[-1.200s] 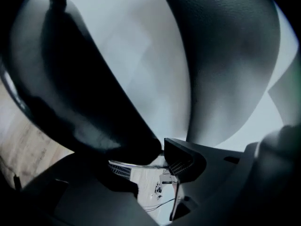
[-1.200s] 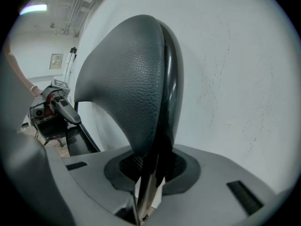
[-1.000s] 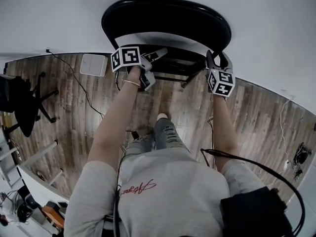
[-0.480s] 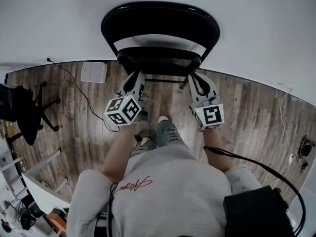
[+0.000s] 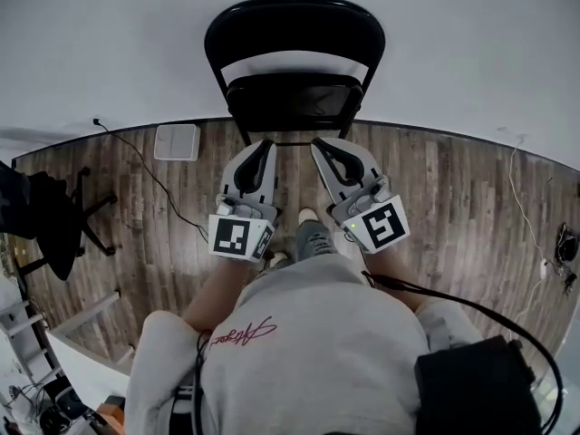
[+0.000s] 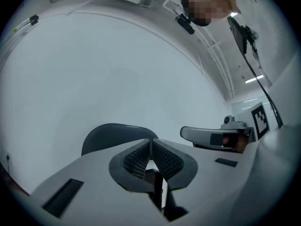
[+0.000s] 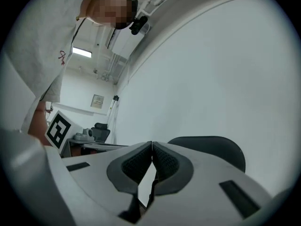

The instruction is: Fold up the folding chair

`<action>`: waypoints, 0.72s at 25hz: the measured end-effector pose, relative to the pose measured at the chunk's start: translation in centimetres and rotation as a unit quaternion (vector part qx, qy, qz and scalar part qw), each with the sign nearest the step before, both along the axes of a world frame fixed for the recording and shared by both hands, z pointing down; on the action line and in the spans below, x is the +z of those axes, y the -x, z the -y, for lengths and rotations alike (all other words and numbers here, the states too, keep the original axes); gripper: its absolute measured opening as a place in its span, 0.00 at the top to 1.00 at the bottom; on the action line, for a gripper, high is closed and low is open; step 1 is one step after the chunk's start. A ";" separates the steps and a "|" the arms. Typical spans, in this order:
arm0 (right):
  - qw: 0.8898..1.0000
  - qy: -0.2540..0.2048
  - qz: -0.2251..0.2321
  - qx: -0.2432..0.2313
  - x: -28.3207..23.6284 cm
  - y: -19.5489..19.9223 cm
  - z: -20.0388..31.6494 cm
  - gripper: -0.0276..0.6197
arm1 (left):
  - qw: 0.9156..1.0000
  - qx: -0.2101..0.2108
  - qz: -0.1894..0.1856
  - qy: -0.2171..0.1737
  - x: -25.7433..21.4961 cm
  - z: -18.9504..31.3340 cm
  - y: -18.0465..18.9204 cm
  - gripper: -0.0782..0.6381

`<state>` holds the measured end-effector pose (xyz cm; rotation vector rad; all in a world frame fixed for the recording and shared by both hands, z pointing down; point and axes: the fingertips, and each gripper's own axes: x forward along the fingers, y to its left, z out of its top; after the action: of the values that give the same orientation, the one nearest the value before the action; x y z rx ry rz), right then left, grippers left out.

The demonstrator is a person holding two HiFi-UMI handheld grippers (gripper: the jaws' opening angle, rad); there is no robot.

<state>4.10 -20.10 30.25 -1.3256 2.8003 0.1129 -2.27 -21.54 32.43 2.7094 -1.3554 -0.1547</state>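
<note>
The black folding chair (image 5: 294, 25) stands against the white wall, its seat panel (image 5: 292, 102) raised close under the backrest. Neither gripper touches it. My left gripper (image 5: 261, 148) and right gripper (image 5: 319, 143) hover side by side over the wood floor, a short way in front of the chair and pointing at it. Both sets of jaws are closing to a touch, with nothing between them. In the left gripper view the pads of my left gripper (image 6: 151, 140) meet below the chair's backrest (image 6: 108, 133). The right gripper (image 7: 152, 144) shows the same, with the backrest (image 7: 211, 147) behind.
A dark office chair (image 5: 45, 207) stands at the far left. A white flat box (image 5: 175, 141) lies by the wall with a cable (image 5: 154, 175) running from it. More cable (image 5: 521, 179) trails at the right. The person's shoe (image 5: 313, 234) is below the grippers.
Both grippers let go of the chair's seat edges, drew back toward the person and closed their jaws. The chair now stands narrower and upright against the wall.
</note>
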 end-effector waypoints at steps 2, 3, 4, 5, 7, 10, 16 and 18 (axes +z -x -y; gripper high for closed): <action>1.000 -0.010 -0.013 0.000 -0.4 1.3 -2.1 0.93 | 1.000 0.016 0.004 -0.014 -0.8 -2.4 0.4 0.85; 1.000 -0.010 -0.017 0.003 -0.5 1.7 -3.2 0.93 | 1.000 0.022 0.003 -0.019 -1.1 -3.5 0.7 0.85; 1.000 -0.009 -0.017 0.006 -0.5 2.1 -4.2 0.93 | 0.999 0.029 0.001 -0.022 -1.3 -4.6 1.0 0.85; 1.000 -0.008 -0.013 0.010 -0.6 2.4 -5.2 0.93 | 0.999 0.035 0.000 -0.025 -1.5 -5.7 1.3 0.85; 1.000 -0.009 -0.007 0.019 -0.9 3.2 -7.1 0.93 | 0.999 0.044 0.002 -0.029 -1.6 -7.5 2.0 0.86; 0.999 -0.013 -0.010 0.031 -1.2 4.4 -9.8 0.93 | 0.998 0.054 0.003 -0.036 -1.8 -9.9 3.0 0.86; 0.999 -0.012 0.001 0.051 -1.3 5.4 -14.4 0.93 | 0.995 0.083 -0.002 -0.052 -2.5 -14.3 3.7 0.86; 0.998 -0.009 0.003 0.060 -1.1 5.3 -15.8 0.93 | 0.994 0.091 -0.002 -0.054 -2.5 -15.5 3.6 0.86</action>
<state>-1.19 -4.32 29.15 -1.4879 2.7072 0.1382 -5.87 -6.03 29.90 2.9015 -1.1206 -0.2239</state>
